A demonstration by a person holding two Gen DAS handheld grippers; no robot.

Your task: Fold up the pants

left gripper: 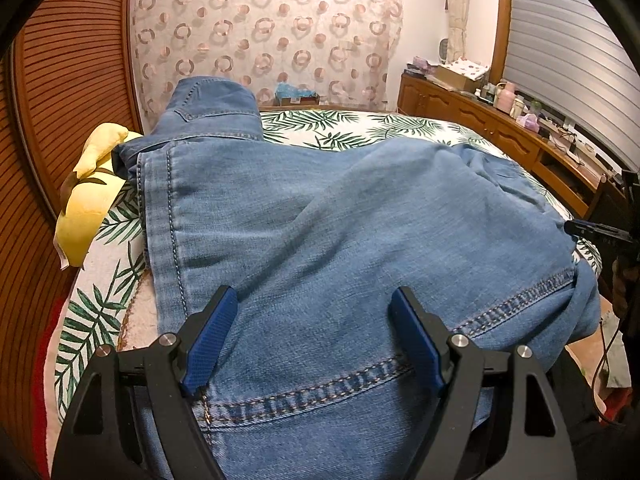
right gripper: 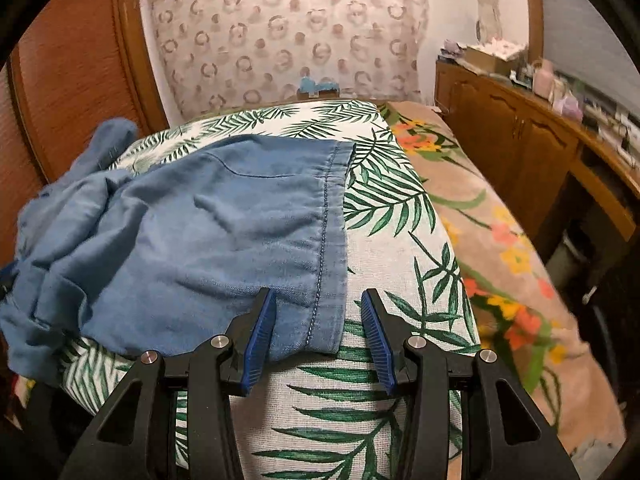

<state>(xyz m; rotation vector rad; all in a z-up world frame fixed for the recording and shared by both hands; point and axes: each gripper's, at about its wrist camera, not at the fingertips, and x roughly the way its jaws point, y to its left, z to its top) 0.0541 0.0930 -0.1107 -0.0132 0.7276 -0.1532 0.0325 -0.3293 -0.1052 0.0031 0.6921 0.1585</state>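
The blue denim pants point(left gripper: 320, 216) lie across a bed with a palm-leaf sheet point(left gripper: 340, 128). In the left wrist view my left gripper point(left gripper: 316, 300) is open, hovering over the waist and seat seams, holding nothing. In the right wrist view the leg end with its stitched hem point(right gripper: 326, 240) lies flat on the sheet point(right gripper: 400, 240); the rest is bunched at the left. My right gripper point(right gripper: 320, 300) is open, its fingers either side of the hem corner, not closed on it. The right gripper also shows at the left wrist view's right edge point(left gripper: 592, 232).
A yellow plush toy point(left gripper: 92, 196) lies on the bed's left side by the wooden headboard point(left gripper: 72, 80). A floral blanket point(right gripper: 500, 240) covers the bed's right part. A wooden cabinet point(right gripper: 520, 148) with clutter runs along the right wall. A circle-patterned curtain point(left gripper: 264, 32) hangs behind.
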